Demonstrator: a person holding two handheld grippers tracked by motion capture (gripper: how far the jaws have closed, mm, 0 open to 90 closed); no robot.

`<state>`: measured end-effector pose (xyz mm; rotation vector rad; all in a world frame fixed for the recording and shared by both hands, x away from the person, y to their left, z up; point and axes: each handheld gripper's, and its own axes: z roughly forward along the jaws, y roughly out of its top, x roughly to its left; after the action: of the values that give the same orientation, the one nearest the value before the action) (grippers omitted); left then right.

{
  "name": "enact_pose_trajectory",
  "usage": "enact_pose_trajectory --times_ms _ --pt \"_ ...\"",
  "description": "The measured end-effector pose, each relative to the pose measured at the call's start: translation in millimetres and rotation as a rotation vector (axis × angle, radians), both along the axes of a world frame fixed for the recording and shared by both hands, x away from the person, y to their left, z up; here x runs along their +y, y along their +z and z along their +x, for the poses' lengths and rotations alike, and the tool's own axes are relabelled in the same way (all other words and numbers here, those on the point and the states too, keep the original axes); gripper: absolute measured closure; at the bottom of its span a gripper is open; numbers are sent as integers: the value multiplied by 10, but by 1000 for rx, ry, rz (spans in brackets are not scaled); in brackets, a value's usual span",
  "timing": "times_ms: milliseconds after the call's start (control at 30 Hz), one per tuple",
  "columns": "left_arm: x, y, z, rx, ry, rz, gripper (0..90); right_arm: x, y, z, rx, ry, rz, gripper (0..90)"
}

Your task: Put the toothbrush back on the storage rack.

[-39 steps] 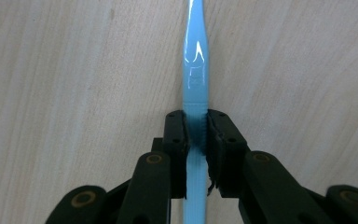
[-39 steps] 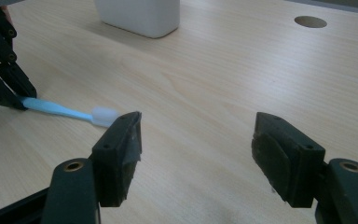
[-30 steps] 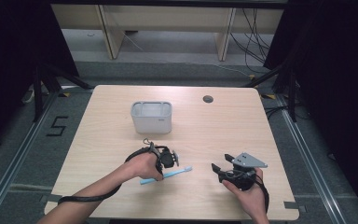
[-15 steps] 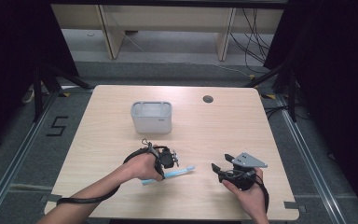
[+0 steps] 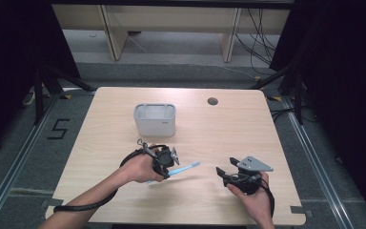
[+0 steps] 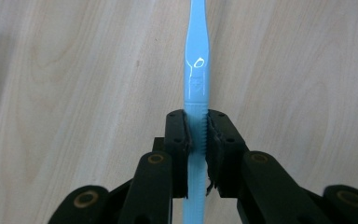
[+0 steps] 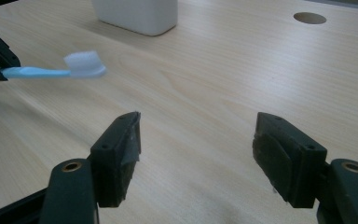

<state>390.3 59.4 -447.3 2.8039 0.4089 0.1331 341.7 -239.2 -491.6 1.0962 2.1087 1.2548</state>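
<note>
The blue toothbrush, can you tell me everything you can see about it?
The toothbrush is light blue, shiny plastic by the look of it, with a slim handle that has a ribbed grip part and a small raised mark. Its head carries white bristles. The left gripper is shut on the ribbed part of the handle. In the right gripper view it looks lifted off the wooden table, about level, its head pointing toward the right gripper.

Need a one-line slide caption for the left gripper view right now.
Left gripper shut on the handle of a light blue toothbrush, held over the light wooden table.
</note>
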Motion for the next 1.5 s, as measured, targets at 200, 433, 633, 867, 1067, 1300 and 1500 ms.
enact_pose_trajectory --times_ms 200,433,633,867,1067,1300,1500 --pt "73 46 -7 -27 15 -60 788 -17 -13 9 7 -4 6 331" --pt "192 103 -24 -64 56 -163 788 -30 -31 31 11 -1 11 332" --pt "266 99 -15 -78 92 -245 788 -55 -36 21 17 -8 26 332" --pt "409 102 -10 -123 113 -317 788 -62 -32 17 18 -14 35 332" --pt "524 100 -47 -171 167 -415 788 -21 -40 10 21 -9 44 332" --pt "641 62 -76 -218 213 -481 787 -25 -32 2 -1 -12 16 332" --pt "684 81 -87 -265 237 -542 787 -30 -28 -4 -2 -20 17 332"
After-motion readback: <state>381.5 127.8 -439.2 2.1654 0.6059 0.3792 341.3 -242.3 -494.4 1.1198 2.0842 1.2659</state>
